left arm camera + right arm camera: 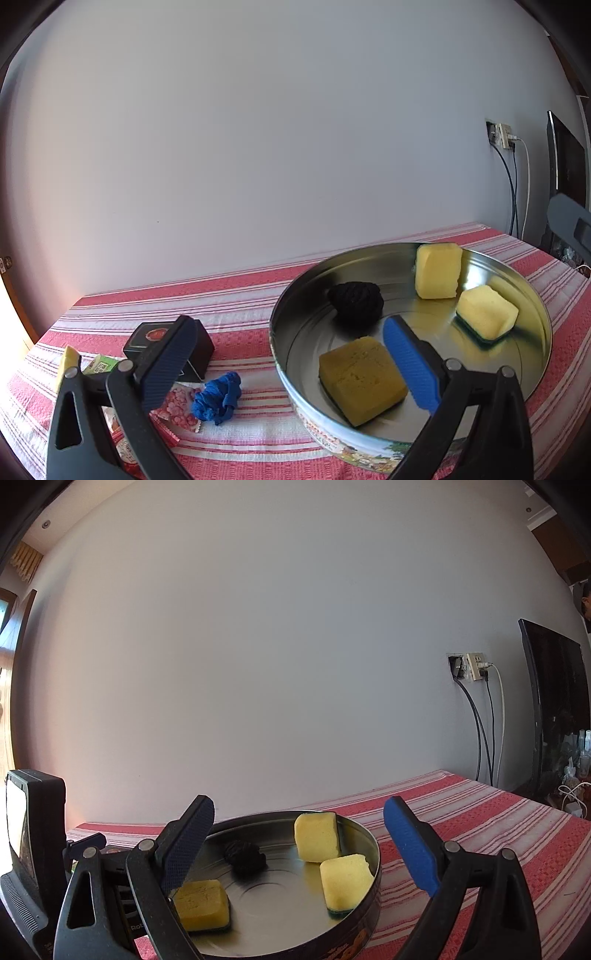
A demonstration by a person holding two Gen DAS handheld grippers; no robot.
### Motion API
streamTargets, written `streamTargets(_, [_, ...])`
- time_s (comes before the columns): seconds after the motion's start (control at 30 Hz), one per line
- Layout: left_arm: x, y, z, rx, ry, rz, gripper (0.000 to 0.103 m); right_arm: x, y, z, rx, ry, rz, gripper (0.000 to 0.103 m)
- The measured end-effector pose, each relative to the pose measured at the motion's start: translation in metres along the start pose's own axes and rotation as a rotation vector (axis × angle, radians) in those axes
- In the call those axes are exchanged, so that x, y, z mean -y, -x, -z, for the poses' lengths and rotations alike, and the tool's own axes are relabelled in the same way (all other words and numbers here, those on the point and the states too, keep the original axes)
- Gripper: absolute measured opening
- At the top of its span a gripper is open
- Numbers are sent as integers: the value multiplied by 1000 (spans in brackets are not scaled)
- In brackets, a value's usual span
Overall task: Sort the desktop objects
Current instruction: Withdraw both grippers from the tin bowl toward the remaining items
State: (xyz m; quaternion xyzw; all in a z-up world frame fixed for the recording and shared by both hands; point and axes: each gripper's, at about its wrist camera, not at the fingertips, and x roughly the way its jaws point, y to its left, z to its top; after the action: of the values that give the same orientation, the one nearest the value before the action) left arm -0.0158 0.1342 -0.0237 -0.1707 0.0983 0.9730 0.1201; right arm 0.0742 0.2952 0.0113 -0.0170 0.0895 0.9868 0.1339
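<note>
On the left of the left wrist view, a yellow sponge edge (67, 360), a green packet (99, 365) and a black box (168, 341) are seen on the striped tabletop (240, 295), partly hidden behind the left tool (286, 365). Just in front of the box, a pink patterned sachet (177, 408) lies touching a crumpled blue cloth (218, 397). The left tool is held wide open and empty, one finger over the box and the other over the round metal tin (543, 325). Inside the tin, a dark yellow sponge (360, 380) lies near the front, a black scrubber (355, 301) is set behind it, and two paler sponges (438, 271) (487, 312) lean at the right wall.

In the right wrist view, the right tool (299, 849) is likewise spread open and empty over the tin (375, 860). Further right, wall sockets (471, 666) with cables are seen, then a dark screen (554, 701).
</note>
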Motion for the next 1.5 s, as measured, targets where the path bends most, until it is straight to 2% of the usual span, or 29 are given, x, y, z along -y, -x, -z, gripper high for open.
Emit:
streamTargets(0.37, [-30, 8, 10, -13, 23, -35, 102, -25, 6, 5, -9, -6, -56, 95])
streamTargets(0.67, [-68, 14, 22, -34, 48, -102, 102, -60, 6, 11, -18, 17, -131, 95])
streamTargets(0.87, [-113, 10, 31, -81, 115, -157, 102, -83, 3, 16, -38, 18, -190, 95])
streamTargets(1.1, [-176, 7, 42, -117, 133, -297, 102, -113, -2, 22, -72, 36, -259, 95])
streamTargets(1.23, [-223, -7, 47, -198, 223, -345, 102, -129, -4, 25, -88, 48, -298, 95])
streamTargets(1.3, [-250, -19, 50, -260, 308, -345, 102, -135, -5, 27, -103, 55, -313, 95])
streamTargets(1.4, [-284, -38, 55, -349, 439, -299, 102, -147, -3, 31, -120, 86, -329, 95])
streamTargets(1.5, [-302, -61, 61, -448, 542, -176, 102, -155, -4, 32, -129, 113, -336, 95])
